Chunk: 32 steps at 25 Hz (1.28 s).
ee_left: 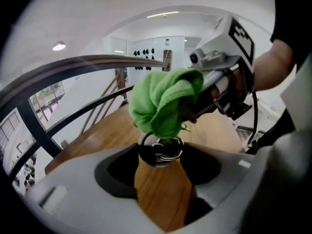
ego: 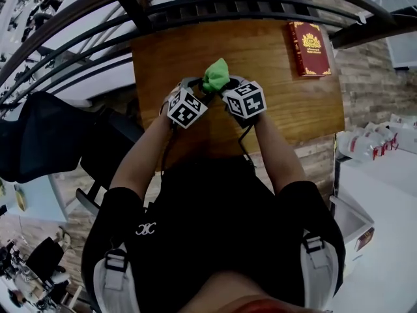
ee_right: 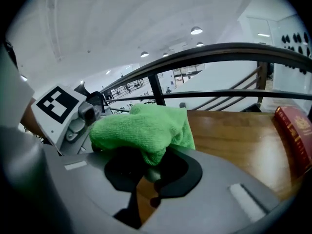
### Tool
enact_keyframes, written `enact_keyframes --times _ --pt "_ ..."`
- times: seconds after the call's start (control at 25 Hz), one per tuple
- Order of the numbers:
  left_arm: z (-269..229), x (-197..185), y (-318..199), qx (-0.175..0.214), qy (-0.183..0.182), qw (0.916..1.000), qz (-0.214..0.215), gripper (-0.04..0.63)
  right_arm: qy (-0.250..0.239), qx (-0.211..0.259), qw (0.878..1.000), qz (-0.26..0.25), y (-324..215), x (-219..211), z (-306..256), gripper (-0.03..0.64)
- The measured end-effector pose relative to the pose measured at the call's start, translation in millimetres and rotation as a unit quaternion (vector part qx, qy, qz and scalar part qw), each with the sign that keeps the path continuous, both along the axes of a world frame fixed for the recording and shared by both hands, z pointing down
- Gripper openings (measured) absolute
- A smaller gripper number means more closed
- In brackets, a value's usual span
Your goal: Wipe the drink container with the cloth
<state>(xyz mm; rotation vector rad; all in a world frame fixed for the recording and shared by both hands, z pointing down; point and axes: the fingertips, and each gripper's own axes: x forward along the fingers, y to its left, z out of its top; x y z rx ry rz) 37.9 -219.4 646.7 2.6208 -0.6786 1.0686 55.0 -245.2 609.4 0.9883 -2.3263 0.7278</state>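
A bright green cloth [ego: 215, 75] is bunched between my two grippers above the wooden table [ego: 287, 96]. My left gripper [ego: 190, 85] is shut on the drink container [ee_left: 163, 152], a small dark vessel with a metal ring top that sits between its wide-set jaws. My right gripper [ego: 229, 85] is shut on the cloth [ee_right: 142, 128] and presses it down onto the container's top. From the left gripper view the cloth [ee_left: 163, 101] covers the container's upper rim. Most of the container's body is hidden by the jaws and the cloth.
A red book [ego: 310, 47] lies at the table's far right corner, also in the right gripper view [ee_right: 295, 133]. A dark curved railing [ego: 195, 8] runs just beyond the table. A black chair [ego: 39, 135] stands on the left, a white counter with packets [ego: 371, 142] on the right.
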Motion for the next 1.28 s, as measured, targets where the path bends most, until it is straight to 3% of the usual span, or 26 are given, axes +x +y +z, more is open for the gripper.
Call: enact_keyframes --times 0.44,0.92,1.16,1.28 --pt "3.7 0.3 11.2 0.069 -0.033 0.9956 0.052 0.317 -0.003 -0.037 0.999 0.031 -21.7 25.8 23.4 0.052" --pt "0.5 3.1 9.1 0.076 -0.024 0.9963 0.032 0.316 0.004 -0.096 0.989 0.114 -21.8 84.7 76.7 0.052" --pt "-0.8 3.8 4.5 0.062 -0.006 0.998 0.013 0.316 -0.007 -0.109 0.987 0.12 -3.1 85.2 86.4 0.052" --pt "-2.2 4.8 3.6 0.059 -0.006 0.9982 0.011 0.316 -0.024 -0.1 0.99 0.099 9.2 74.8 72.5 0.052"
